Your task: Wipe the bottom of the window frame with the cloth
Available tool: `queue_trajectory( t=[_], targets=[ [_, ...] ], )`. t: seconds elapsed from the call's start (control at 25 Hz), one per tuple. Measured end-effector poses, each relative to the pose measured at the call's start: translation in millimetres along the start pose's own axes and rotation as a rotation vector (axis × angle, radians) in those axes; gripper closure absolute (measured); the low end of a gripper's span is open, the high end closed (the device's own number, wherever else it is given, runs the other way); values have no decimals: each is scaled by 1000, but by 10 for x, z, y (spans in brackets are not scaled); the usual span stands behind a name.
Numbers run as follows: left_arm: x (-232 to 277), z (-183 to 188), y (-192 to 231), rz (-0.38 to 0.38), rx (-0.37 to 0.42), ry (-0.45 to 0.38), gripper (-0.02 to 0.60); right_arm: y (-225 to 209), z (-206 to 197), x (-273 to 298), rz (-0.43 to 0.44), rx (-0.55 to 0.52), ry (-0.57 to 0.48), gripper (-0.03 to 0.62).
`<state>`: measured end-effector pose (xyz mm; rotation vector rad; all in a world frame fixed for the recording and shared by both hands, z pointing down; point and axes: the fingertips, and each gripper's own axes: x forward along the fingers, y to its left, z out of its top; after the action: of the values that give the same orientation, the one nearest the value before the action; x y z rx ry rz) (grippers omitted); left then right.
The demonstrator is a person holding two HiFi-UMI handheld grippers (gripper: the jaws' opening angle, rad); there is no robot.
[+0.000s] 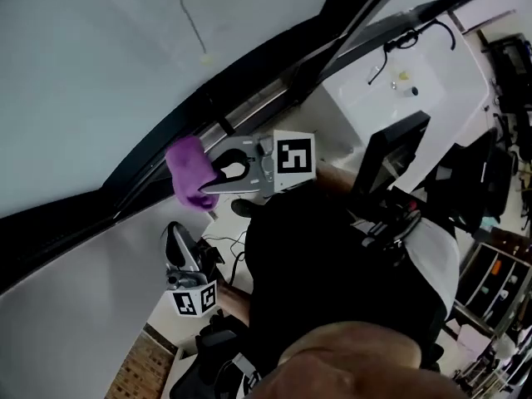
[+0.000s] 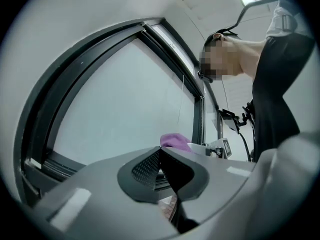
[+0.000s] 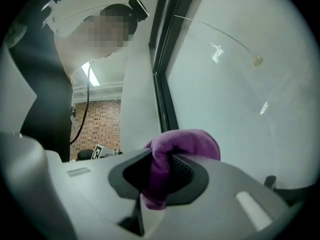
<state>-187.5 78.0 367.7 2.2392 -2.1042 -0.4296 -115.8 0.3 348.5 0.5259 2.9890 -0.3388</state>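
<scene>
A purple cloth (image 1: 189, 173) is pinched in my right gripper (image 1: 214, 175), which is shut on it, and is held against the dark bottom rail of the window frame (image 1: 125, 188). In the right gripper view the cloth (image 3: 190, 141) bulges out over the jaws of the right gripper (image 3: 162, 161), close to the glass and the dark frame (image 3: 162, 84). My left gripper (image 1: 173, 233) hangs lower, below the rail and apart from the cloth. In its own view the left gripper (image 2: 160, 153) is shut on nothing, with the cloth (image 2: 175, 140) beyond it and the frame (image 2: 50, 161) at left.
A white wall panel (image 1: 91, 306) lies under the window. To the right stand a white table (image 1: 432, 81) with cables, a dark monitor (image 1: 391, 152) and cluttered shelves (image 1: 499, 281). Brick surface (image 1: 141, 371) shows at the bottom. The person's dark cap (image 1: 332, 289) fills the foreground.
</scene>
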Motion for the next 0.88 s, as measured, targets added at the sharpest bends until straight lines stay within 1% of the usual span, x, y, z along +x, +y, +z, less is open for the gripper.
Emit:
queue_trajectory(
  t=[0.08,0.28,0.4,0.52,0.6,0.68,0.88],
  targets=[
    [20,-9,-49,17,0,5,581,18,68,-11,36,3,-41,531],
    [144,-20,-256,27,5,12,581,25,159,-217,79,30,-107,531],
    [229,-218,-553,17,19,26,581,39,99,-546,98,54,-160,531],
    [341,-439,-866,-13,30,56,581,36,51,-894,94,89,-202,532],
    [421,-424,-934,-24,38,75,581,9,74,-965,92,99,-202,532],
    [473,-336,-902,-26,41,84,581,-7,105,-933,95,93,-196,531],
    [508,-194,-824,-18,49,75,581,29,56,-867,113,92,-173,532]
  ],
)
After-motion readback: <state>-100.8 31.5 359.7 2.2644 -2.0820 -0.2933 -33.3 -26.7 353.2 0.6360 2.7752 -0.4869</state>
